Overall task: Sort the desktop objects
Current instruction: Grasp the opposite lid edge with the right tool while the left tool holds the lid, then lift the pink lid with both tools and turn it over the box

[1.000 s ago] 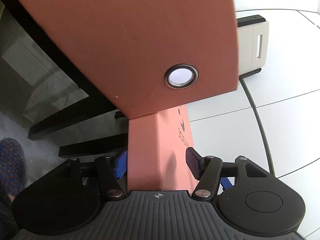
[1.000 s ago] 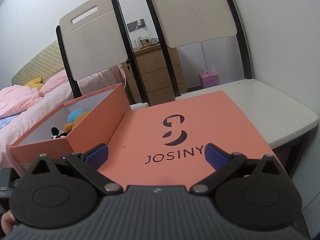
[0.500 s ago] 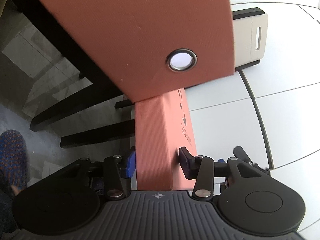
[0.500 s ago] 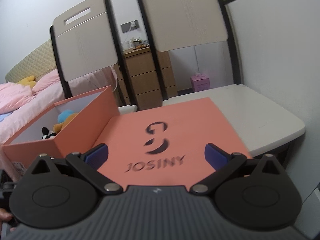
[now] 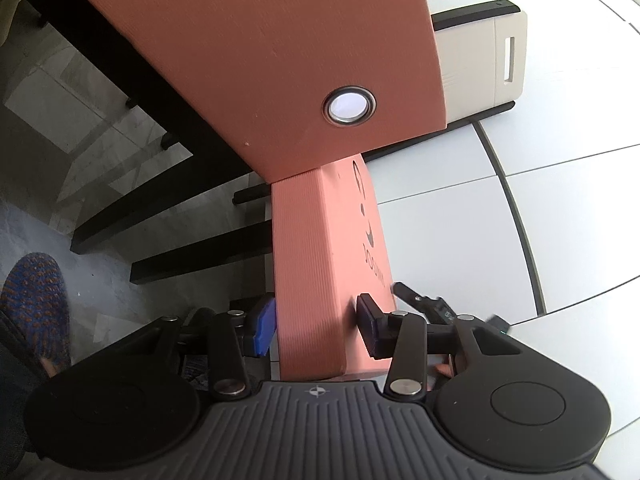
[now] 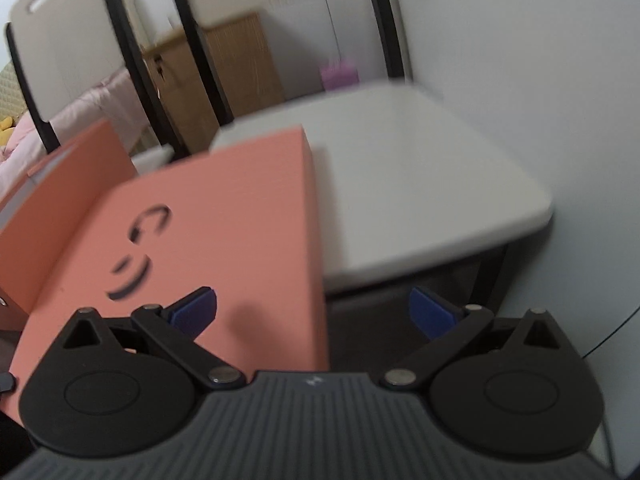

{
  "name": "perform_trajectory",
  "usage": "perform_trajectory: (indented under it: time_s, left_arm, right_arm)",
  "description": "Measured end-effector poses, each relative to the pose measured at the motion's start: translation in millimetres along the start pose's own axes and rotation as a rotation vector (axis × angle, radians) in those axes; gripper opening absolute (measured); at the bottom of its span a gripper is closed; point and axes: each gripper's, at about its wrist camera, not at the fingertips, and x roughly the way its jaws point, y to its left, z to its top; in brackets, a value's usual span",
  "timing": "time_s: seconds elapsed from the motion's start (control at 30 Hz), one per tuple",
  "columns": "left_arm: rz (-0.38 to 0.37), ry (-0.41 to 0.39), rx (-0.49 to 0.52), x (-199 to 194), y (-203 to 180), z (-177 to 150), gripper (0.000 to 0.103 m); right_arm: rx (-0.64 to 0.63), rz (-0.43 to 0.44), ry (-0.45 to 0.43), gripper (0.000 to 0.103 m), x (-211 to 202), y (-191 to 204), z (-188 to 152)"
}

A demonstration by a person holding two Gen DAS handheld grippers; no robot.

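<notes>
Step in hand, judged from the frames: fitting the salmon-pink cardboard box lid onto its box. To do this well, keep the lid level, align its rim with the box walls before lowering, and grip on the rim only, so the panel does not buckle.

Left gripper: nearest in the left wrist view. The jaws are narrowed onto the lid's short side rim. The blue pad lies against the rim's left face; the dark pad stands at the right face, over the printed panel. Contact looks firm on the left; on the right a thin shadow makes full contact uncertain. The grip appears to hold the lid edge-on.

Right gripper: jaws wide apart and holding nothing. Its left fingertip hovers over the near right corner of the lid's printed top; whether it touches cannot be told, as the view is blurred. The right fingertip lies beyond the lid's edge, over dark space beside the table.

Farther out: the open salmon-pink cardboard box with a metal eyelet stands just beyond the lid, touching it at the corner. The lid juts over the edge of the white table. Two cream-backed chairs stand beyond.
</notes>
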Motion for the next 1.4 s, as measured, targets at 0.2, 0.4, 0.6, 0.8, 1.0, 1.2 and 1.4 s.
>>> perform_trajectory:
  time_s: [0.2, 0.4, 0.6, 0.8, 1.0, 1.2, 1.4]
  left_arm:
    - [0.014, -0.003, 0.009, 4.1, 5.8, 3.0, 0.047]
    - [0.006, -0.020, 0.009, 2.9, 10.8, 7.6, 0.046]
    - [0.025, -0.050, 0.099, 7.2, 6.7, 4.3, 0.047]
    - [0.015, -0.066, 0.119, 3.7, 0.6, 2.8, 0.048]
    - [-0.048, -0.088, 0.148, -3.5, -10.0, 1.5, 0.050]
    - [-0.089, -0.115, 0.168, -16.4, -23.7, 0.5, 0.052]
    - [-0.141, -0.186, 0.290, -41.8, -50.4, -3.5, 0.047]
  right_arm:
    - [0.097, 0.156, 0.079, 0.103, 25.4, -11.9, 4.7]
    - [0.208, 0.302, 0.140, 0.103, 38.4, -25.0, 11.8]
    - [0.307, 0.484, 0.212, 0.084, 49.4, -37.8, 5.3]
    - [0.300, 0.470, 0.199, 0.074, 34.5, -31.9, -1.0]
    - [0.313, 0.465, 0.109, 0.070, 4.2, -31.3, -3.3]
    - [0.321, 0.459, -0.005, 0.067, -31.3, -14.4, -6.5]
    - [0.330, 0.446, -0.127, 0.062, -73.5, 2.3, -16.4]
